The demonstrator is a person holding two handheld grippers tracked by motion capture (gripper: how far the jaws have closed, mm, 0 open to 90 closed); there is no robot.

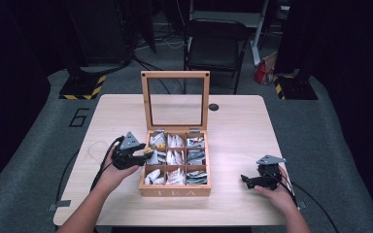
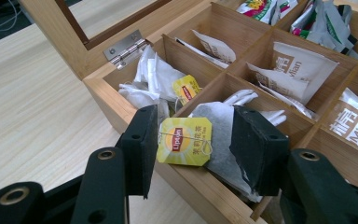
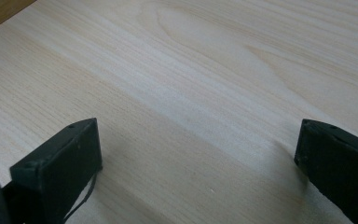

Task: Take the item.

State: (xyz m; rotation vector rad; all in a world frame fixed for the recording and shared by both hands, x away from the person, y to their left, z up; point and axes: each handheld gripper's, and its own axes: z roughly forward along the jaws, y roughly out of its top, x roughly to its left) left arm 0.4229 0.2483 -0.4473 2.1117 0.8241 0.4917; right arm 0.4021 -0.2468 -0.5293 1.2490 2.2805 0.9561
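tea bag (image 2: 223, 135) w/ yellow lipton tag (image 2: 185, 141) sits between the jaws of the left gripper (image 2: 193, 140), hanging over the left wall of the wooden tea box (image 1: 175, 190), at the middle compartment of the left column. jaws stand apart w/ the bag and tag in the gap; pads don't look to be pressing it, tag hangs free on its string, so reads as a bag just let go into its slot (or abt to be nipped), can't say which for sure. judging by bag half in the compartment, step in hand = dropping the bag into the box.

next move, prob: back the left gripper off to the left and up w/o snagging the string or tag, or push the bag deeper so it clears the divider.

right gripper (image 1: 262, 178) rests near the right near corner of the table (image 1: 233, 121), jaws wide apart, nothing between them but bare wood in the right gripper view.

edges/room: box wall is right under the left jaws, thin dividers close on the far side, hinge (image 2: 126, 46) and upright glass lid (image 1: 175, 99) stand at the far side of the box. open tabletop left of the box gives plenty of room to withdraw; neighbouring compartments are stuffed w/ other sachets (image 2: 289, 70), so little slack to the right.
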